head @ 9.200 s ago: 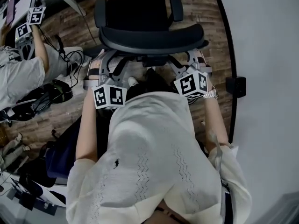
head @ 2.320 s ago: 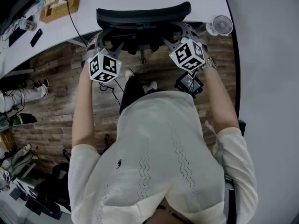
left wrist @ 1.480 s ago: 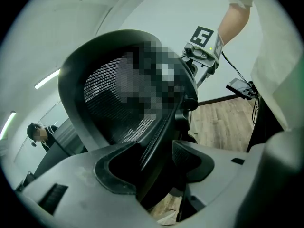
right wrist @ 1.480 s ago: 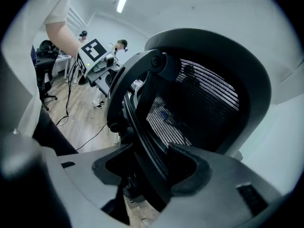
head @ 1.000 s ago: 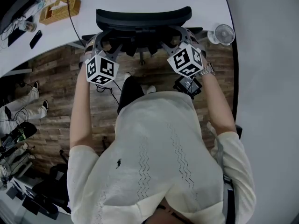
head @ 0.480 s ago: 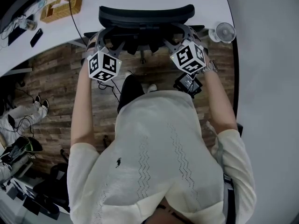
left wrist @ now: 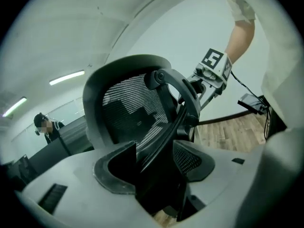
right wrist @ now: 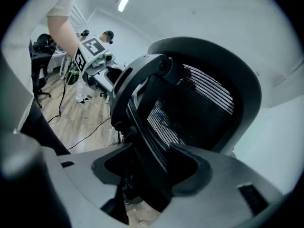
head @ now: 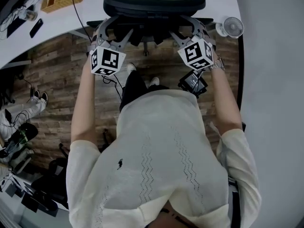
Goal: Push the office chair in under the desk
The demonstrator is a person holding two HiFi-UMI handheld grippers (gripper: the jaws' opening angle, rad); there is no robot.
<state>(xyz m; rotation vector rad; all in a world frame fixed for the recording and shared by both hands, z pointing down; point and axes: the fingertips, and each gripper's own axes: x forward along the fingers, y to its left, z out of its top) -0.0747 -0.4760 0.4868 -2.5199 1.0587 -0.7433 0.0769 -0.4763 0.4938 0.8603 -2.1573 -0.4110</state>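
Black office chair (head: pixel 154 4) frame clamped between left gripper (left wrist: pixel 154 156) fingers (left wrist: pixel 114 170) and right gripper (right wrist: pixel 147 160) fingers (right wrist: pixel 190 167) alike

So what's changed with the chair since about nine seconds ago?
The office chair has been pushed forward from open floor; its seat is now under the white desk. The left gripper and right gripper stay clamped on its back.

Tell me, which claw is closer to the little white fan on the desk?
Right. The right claw grips the office chair by its back frame, a short way from the fan. The left claw grips the frame's other side, across the chair back from it.
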